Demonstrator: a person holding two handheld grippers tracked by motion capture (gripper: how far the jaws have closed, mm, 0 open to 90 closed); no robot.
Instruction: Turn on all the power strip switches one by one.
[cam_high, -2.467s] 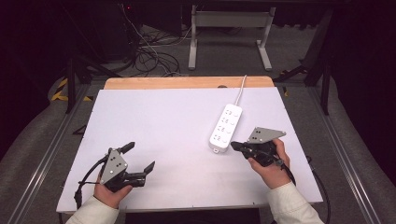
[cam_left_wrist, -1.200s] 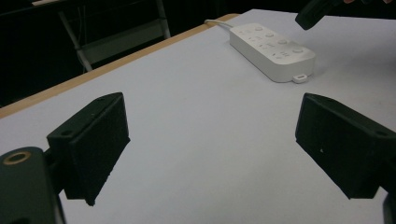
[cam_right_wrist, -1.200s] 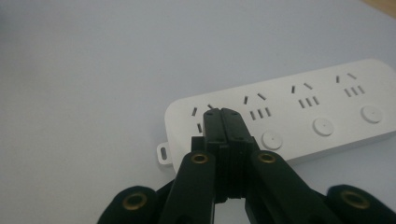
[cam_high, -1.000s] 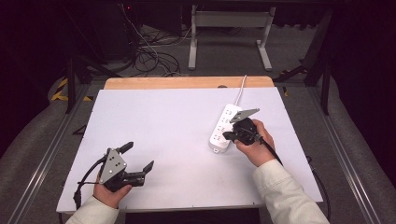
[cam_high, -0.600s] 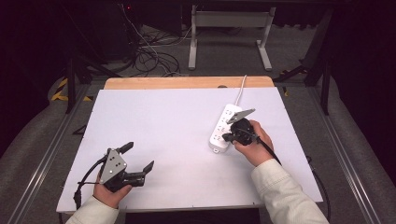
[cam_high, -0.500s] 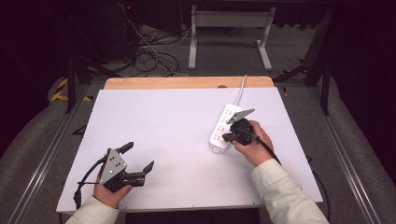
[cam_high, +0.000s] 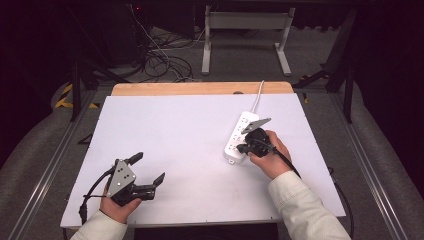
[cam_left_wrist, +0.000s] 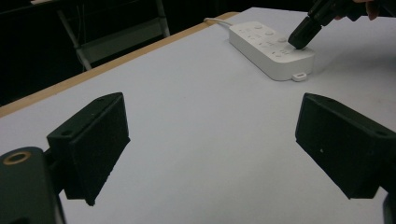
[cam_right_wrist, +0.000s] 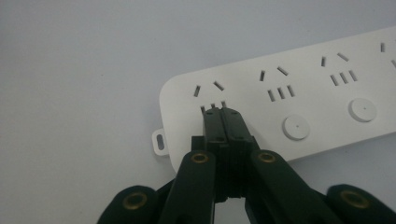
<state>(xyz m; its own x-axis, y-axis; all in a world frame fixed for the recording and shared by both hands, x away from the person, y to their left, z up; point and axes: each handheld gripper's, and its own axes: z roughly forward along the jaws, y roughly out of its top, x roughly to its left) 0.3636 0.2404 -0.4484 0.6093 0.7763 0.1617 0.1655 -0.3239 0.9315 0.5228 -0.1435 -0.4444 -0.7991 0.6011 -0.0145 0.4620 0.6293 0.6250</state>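
The right gripper (cam_high: 246, 146), fingers closed on nothing, has moved from the worktop (cam_high: 165, 125) onto the power strip (cam_high: 241, 135) right of centre, seemingly pressing its end switch, while the left gripper (cam_high: 146, 171) rests open at lower left.

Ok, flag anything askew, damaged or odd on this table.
Nothing stands out. The power strip lies flat and intact on the table, slightly angled, with the right gripper shut, tips on its end socket.
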